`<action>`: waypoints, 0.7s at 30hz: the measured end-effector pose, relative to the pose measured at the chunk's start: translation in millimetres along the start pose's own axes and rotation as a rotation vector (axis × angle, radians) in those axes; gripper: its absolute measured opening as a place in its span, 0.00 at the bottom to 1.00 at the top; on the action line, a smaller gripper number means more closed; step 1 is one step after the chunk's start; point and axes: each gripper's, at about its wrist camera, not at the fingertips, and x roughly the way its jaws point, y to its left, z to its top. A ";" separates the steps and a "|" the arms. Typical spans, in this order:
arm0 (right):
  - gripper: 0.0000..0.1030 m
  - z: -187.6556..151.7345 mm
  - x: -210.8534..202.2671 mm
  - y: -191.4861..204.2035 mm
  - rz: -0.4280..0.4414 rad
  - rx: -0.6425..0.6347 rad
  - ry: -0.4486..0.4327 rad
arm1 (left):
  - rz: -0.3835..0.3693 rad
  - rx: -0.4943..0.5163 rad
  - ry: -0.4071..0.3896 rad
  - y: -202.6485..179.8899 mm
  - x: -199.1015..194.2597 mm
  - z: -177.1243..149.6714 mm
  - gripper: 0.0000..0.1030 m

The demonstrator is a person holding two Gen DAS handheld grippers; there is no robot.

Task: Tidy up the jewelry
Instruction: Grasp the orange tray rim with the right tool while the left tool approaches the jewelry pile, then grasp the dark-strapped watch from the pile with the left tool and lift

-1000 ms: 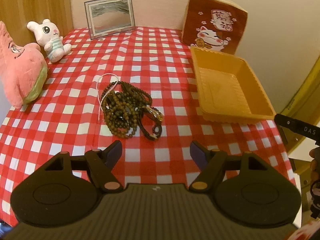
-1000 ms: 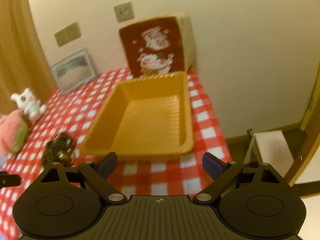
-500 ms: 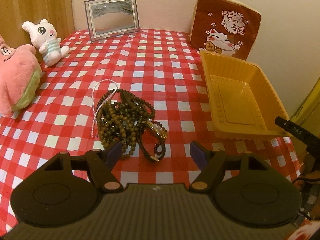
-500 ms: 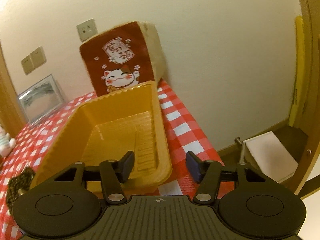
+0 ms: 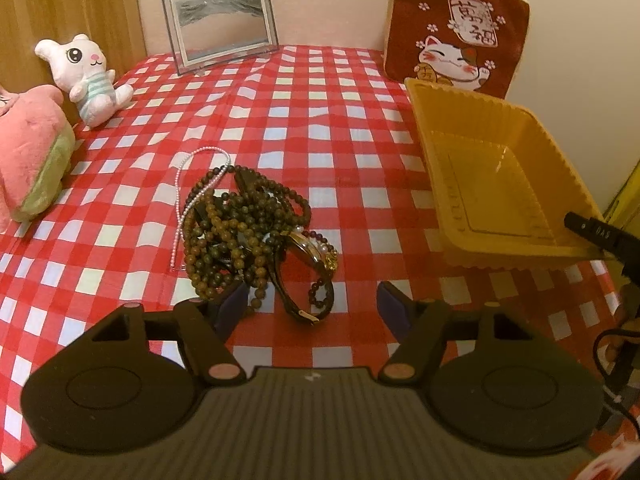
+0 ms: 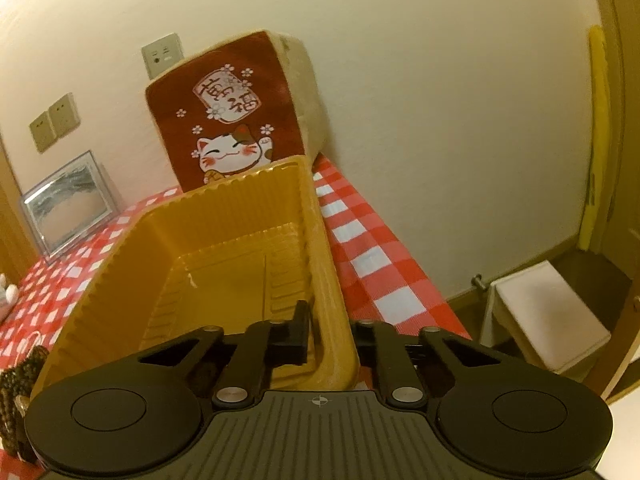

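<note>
Jewelry pile point(image 5: 256, 236) lies just ahead of the spread left tool point(image 5: 312, 308), its jaws narrowing slightly. At three o'clock, the right tool point(image 6: 328, 332) pinches the yellow tray point(image 6: 120, 280)'s near rim.

Glossy ribbed plastic tray point(image 5: 496, 184), matt checked cloth point(image 5: 304, 92), polished wooden beads point(image 5: 236, 232), fuzzy plush rabbit point(image 5: 90, 80)

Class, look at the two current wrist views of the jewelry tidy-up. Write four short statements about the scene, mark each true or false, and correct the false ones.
1. The yellow tray already holds jewelry. False: it is empty.
2. The right gripper is clamped on the tray's rim. True.
3. The left gripper holds the bead pile. False: its jaws stand open at the near edge of the pile.
4. A thin pink necklace lies on the left side of the pile. True.
</note>
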 end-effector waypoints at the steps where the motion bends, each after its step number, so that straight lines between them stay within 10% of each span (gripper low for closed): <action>1: 0.07 0.1 -0.5 0.3 0.001 -0.010 -0.001 | -0.001 0.004 0.001 -1.4 1.4 -0.7 0.66; 21: 0.04 19.3 -28.1 -7.7 0.021 -0.077 0.032 | 0.009 0.112 -0.019 -20.8 40.5 -0.8 0.35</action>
